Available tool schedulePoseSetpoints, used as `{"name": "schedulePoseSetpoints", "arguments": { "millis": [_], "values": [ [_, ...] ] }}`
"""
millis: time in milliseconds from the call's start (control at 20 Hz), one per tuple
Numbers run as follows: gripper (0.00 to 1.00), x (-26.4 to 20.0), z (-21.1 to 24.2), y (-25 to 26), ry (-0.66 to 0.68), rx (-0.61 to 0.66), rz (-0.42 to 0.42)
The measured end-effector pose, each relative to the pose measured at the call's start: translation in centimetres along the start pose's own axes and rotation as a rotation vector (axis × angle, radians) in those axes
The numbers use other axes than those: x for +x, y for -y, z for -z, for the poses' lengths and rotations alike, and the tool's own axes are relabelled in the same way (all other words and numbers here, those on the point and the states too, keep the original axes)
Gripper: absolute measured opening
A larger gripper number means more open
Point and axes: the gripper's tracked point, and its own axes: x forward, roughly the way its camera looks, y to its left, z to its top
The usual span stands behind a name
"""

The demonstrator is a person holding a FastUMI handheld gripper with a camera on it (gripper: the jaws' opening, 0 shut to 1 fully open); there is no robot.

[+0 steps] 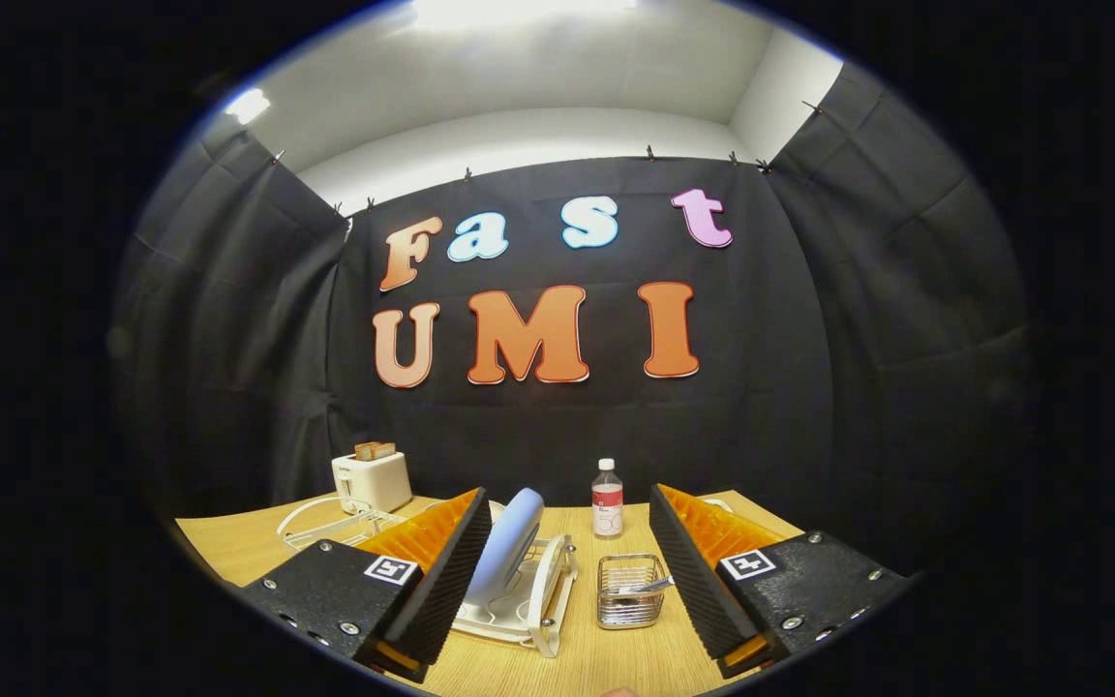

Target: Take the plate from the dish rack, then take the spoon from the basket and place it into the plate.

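Wire basket (629,590), spoon (643,587) barely discernible, tongs (569,542) apart.

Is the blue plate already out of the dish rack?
No, the plate stands on edge in the dish rack, ahead of the open gripper, whose jaws touch nothing.

Bright light pours from a glaring white ceiling panel (519,12) overhead, blown out to plain white, with a smaller glare patch off to one side. The pale wooden tabletop (606,649) is evenly lit with only soft, short shadows, and it stays sharp. Strong fisheye bending curves the straight lines and dims the scene toward the rim.
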Motion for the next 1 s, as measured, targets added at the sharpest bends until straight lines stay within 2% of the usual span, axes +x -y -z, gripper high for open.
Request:
{"name": "schedulePoseSetpoints", "arguments": {
  "millis": [750, 1000],
  "values": [
    [0.98, 4.4, 0.8, -3.9, -0.138, -0.038, -0.084],
    [0.98, 7.1, 0.7, -4.6, -0.256, -0.006, -0.086]
  ]
}}
